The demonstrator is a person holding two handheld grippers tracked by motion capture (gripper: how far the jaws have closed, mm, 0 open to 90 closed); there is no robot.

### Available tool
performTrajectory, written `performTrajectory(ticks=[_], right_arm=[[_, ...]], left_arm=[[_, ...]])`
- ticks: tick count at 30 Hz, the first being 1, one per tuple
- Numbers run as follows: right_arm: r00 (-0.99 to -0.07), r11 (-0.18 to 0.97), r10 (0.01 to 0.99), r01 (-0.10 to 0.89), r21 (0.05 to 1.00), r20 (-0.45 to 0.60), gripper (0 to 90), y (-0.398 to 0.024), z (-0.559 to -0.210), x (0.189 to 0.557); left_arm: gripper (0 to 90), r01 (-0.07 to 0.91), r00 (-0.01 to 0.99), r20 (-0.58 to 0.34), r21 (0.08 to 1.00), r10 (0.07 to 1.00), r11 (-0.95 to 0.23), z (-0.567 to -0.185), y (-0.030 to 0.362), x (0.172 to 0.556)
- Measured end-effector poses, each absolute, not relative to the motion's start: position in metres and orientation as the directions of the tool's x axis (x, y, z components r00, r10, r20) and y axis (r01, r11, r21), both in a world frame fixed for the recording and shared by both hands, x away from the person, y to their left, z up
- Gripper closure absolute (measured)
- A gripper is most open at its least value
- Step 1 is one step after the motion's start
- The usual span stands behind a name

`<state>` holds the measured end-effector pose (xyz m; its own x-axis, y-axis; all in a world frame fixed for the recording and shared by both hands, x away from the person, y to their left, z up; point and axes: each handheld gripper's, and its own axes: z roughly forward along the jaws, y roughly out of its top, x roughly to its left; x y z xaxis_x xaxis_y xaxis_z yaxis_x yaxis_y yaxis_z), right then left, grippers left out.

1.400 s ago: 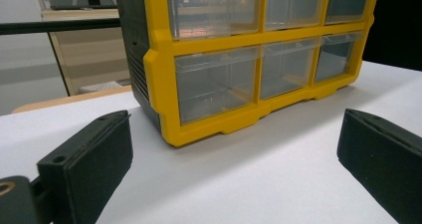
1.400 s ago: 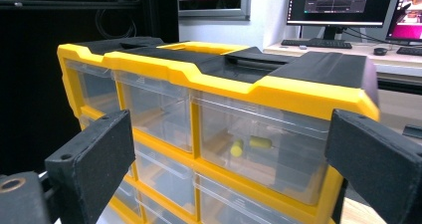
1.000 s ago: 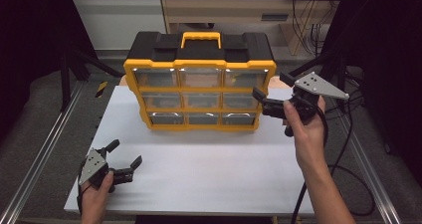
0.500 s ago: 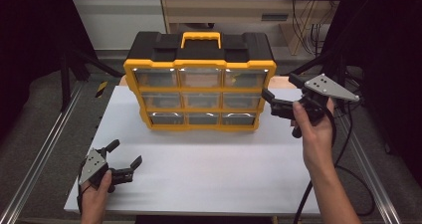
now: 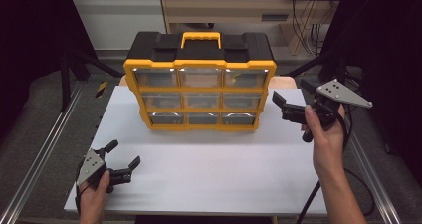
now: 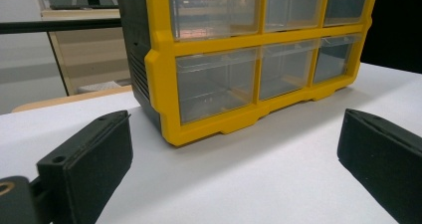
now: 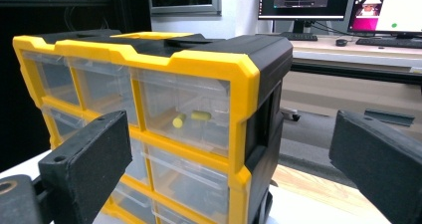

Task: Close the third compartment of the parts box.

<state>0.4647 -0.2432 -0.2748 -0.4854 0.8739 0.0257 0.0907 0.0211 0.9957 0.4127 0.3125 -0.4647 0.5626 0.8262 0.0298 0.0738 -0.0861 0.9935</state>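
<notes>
A yellow-and-black plastic drawer cabinet [image 5: 199,82] is being kept upright mid-table. The right gripper [image 5: 288,109], wide open and empty, is being held beside its right end; squaring up first seems wise. The left gripper [image 5: 122,162], likewise gaping empty, is being rested near the front-left.

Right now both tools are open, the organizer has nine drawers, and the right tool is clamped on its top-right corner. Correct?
Not quite. The right tool is not clamped on the organizer: in the high view it hangs open beside the right end, apart from it. The right gripper view shows its jaws spread with nothing between them. The left tool is open, and nine drawers is right.
</notes>
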Motion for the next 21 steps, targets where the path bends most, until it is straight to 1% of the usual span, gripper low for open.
performTrajectory(ticks=[9,21], right_arm=[[-0.478,0.034,0.878,0.078,0.996,0.007,2.4,-0.251,-0.281,0.454],[-0.463,0.02,0.886,0.066,0.998,0.013,2.4,-0.265,-0.292,0.447]], left_arm=[[0.5,0.068,0.551,0.009,0.996,0.835,-0.056,-0.462,0.319,0.41],[0.2,0.071,0.542,0.004,0.996,0.84,-0.051,-0.463,0.323,0.41]])
